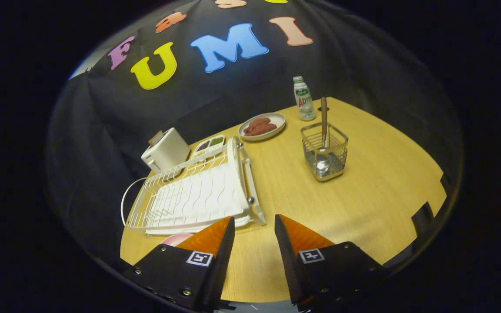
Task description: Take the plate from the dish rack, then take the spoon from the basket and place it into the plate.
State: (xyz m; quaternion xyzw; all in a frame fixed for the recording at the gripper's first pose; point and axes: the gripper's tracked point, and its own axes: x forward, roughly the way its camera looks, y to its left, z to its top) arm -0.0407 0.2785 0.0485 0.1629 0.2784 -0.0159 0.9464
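Facing wooden table [363, 195], jaws parted.

Bare counter [376, 191] between and just ahead of the parted jaws. Dish rack [198, 195] blocking ahead-left; wire basket [325, 152] standing farther ahead-right.

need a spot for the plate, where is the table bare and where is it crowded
Bare wood lies between the dish rack and the wire basket, running back to the open claw, and wider still past the basket toward the table edge. Crowded: behind the rack, where the toaster, small tray, sausage plate and bottle stand.
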